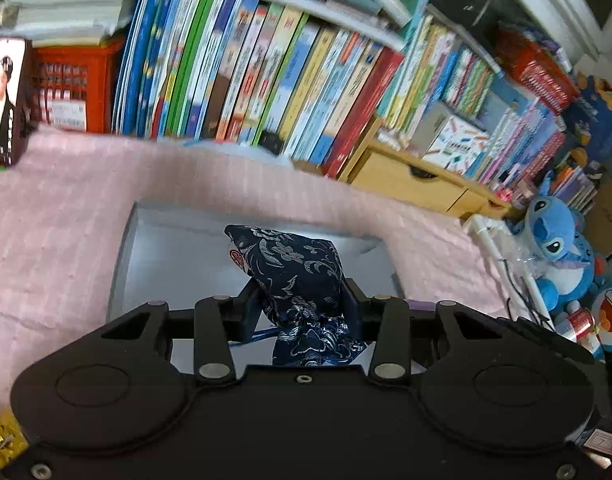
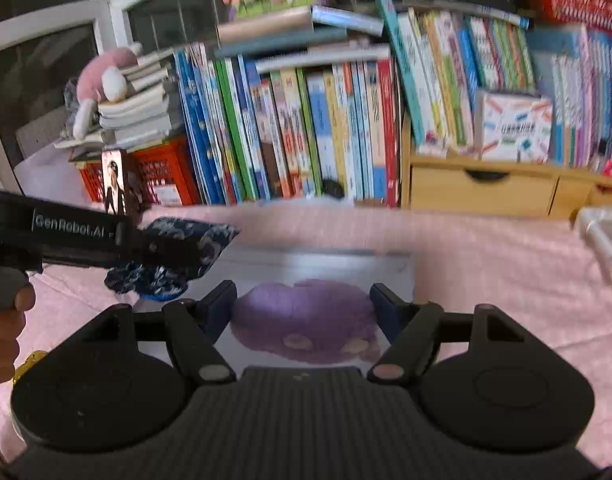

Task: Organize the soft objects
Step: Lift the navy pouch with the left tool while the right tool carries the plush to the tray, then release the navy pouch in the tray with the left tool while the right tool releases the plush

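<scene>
Pouch [image 1: 293, 276] clamped in left jaws; purple plush [image 2: 306, 320] in right.

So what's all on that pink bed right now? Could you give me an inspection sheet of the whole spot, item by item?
Surface: pink cloth with a grey tray lying on it.
Job's things: dark blue patterned pouch, held above the tray; purple plush, between the right gripper's fingers.
Clutter: small gold item at the cloth's near left edge.
Grippers: left gripper shut on the pouch; right gripper around the plush, contact blurred.
Cables: dark wires beside a white rack at the right.
Surroundings: row of upright books, red crate, wooden drawers, blue plush toy, pink plush on stacked books.
</scene>
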`<act>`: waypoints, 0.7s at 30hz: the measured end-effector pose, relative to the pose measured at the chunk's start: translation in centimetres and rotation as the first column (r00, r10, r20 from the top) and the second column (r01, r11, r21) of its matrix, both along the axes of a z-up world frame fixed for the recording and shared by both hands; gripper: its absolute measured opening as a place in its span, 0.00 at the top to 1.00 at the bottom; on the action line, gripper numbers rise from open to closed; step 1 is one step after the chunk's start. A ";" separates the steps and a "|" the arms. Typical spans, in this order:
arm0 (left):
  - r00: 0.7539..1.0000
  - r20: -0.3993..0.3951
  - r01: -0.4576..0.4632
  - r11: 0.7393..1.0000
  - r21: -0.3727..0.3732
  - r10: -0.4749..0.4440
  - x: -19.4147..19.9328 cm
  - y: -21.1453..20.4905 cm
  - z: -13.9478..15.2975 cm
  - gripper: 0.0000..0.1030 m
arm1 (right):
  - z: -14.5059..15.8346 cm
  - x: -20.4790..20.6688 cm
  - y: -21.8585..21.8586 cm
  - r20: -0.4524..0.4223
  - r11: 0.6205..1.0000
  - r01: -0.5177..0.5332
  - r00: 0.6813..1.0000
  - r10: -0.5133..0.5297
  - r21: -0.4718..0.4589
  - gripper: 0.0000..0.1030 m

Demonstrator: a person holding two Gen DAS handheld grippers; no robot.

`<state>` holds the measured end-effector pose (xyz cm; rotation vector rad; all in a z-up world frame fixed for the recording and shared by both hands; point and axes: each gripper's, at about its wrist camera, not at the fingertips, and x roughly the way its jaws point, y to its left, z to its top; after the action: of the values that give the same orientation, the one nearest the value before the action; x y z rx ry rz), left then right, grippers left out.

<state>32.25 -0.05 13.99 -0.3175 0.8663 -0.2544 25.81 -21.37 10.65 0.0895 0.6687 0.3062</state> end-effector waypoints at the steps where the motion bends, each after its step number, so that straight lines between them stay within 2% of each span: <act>1: 1.000 -0.016 -0.001 1.000 0.009 0.002 0.3 -0.1 -0.4 0.62 | -0.3 0.4 0.1 -0.020 1.000 0.003 1.000 -0.003 0.000 0.27; 5: 0.998 -0.065 -0.008 0.999 0.038 0.011 1.1 -0.2 -2.2 0.62 | -1.5 1.6 0.4 -0.085 1.000 -0.003 0.996 0.002 -0.012 0.27; 16: 0.976 -0.214 -0.023 0.999 0.040 0.031 2.0 0.1 -6.5 0.61 | -4.0 3.2 1.6 -0.222 0.996 -0.049 0.974 0.032 -0.069 0.27; 21: 0.971 -0.237 -0.024 0.998 0.050 0.035 2.1 0.3 -7.4 0.61 | -4.8 3.5 2.3 -0.269 0.992 -0.087 0.961 0.059 -0.094 0.27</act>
<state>34.31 0.24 6.63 -0.3216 1.1019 -0.1696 29.26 -19.05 5.84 0.0049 0.9552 0.3329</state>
